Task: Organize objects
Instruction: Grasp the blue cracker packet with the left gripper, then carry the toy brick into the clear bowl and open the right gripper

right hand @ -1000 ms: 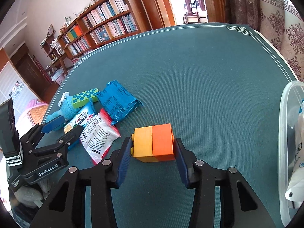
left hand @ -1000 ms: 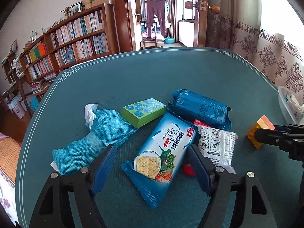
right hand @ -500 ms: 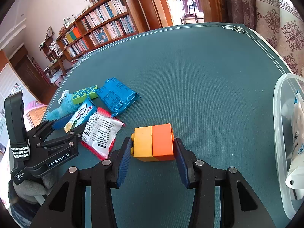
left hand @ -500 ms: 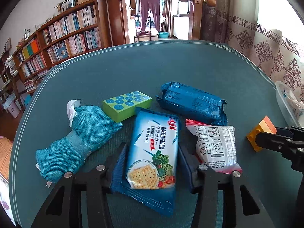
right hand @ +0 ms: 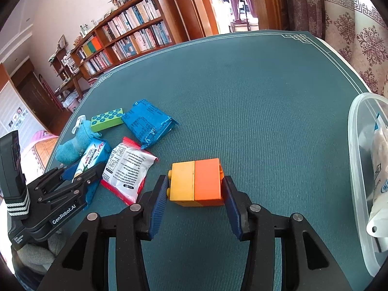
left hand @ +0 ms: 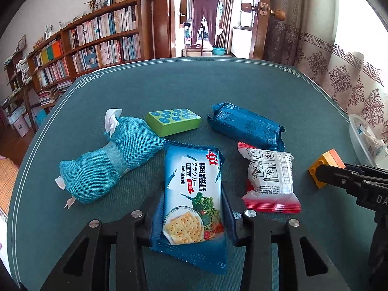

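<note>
1. The cracker pack point(left hand: 192, 191) lies on the teal table point(left hand: 218, 82), pinched at its near end between the closed jaws of the left gripper point(left hand: 192, 208).
2. The right gripper point(right hand: 195, 196) clamps a yellow-and-orange block point(right hand: 195, 181) resting on the table; the pads press both of the block's sides.
3. Just right of the crackers lies a white-and-red packet point(left hand: 269, 177); behind it, a dark blue pack point(left hand: 245, 123).
4. A green block point(left hand: 173, 121) sits beside a teal pouch point(left hand: 114, 155), left of the crackers.
5. A clear tub point(right hand: 356, 169) stands at the table's right edge.
</note>
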Demonstrator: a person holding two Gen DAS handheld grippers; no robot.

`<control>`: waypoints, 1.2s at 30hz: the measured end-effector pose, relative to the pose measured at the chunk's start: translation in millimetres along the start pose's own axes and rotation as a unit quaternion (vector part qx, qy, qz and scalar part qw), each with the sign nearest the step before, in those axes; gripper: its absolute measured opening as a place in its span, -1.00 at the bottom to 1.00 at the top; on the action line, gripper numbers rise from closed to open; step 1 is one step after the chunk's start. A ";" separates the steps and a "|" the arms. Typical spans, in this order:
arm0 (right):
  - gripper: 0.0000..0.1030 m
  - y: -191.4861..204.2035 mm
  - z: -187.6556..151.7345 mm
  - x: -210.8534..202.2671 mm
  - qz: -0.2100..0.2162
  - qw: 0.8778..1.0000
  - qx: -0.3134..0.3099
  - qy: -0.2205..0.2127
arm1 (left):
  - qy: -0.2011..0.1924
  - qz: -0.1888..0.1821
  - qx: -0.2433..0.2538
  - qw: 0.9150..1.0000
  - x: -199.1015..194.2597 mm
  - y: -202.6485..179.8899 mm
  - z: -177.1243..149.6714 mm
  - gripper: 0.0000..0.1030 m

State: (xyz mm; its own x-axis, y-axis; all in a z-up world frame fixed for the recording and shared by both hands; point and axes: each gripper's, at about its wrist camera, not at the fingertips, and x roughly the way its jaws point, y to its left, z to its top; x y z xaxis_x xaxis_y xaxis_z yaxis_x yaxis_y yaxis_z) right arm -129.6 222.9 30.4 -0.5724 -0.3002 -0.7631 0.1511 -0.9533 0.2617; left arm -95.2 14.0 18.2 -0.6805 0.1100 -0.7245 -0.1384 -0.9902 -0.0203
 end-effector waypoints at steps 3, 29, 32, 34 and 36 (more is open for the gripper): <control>-0.09 2.7 0.1 -0.5 -0.006 1.000 -0.006 0.000 | -0.008 0.000 -0.007 1.000 -7.1 -0.3 -3.1 -0.16; -0.12 -13.3 -21.8 -92.2 0.017 0.998 0.008 -0.056 | -0.048 -0.045 0.008 0.998 -54.9 -52.1 -3.7 -0.16; -0.12 -26.7 -23.8 -110.6 0.014 0.997 0.022 -0.071 | -0.051 -0.051 0.017 0.997 -60.0 -61.8 -1.8 -0.16; -0.12 -37.4 -25.2 -123.7 0.009 0.996 0.031 -0.083 | -0.054 -0.055 0.024 0.997 -63.3 -68.2 -0.7 -0.16; -0.12 -48.9 -26.6 -136.7 0.000 0.995 0.039 -0.095 | -0.058 -0.058 0.030 0.996 -66.9 -75.5 -0.1 -0.16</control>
State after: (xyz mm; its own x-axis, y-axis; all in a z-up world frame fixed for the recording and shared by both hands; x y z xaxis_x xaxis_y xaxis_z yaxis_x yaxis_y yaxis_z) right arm -37.3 309.6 106.2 -0.7159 -0.2820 -0.6387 0.0927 -0.9451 0.3134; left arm -39.3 81.3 68.1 -0.7347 0.2366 -0.6358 -0.2616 -0.9635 -0.0563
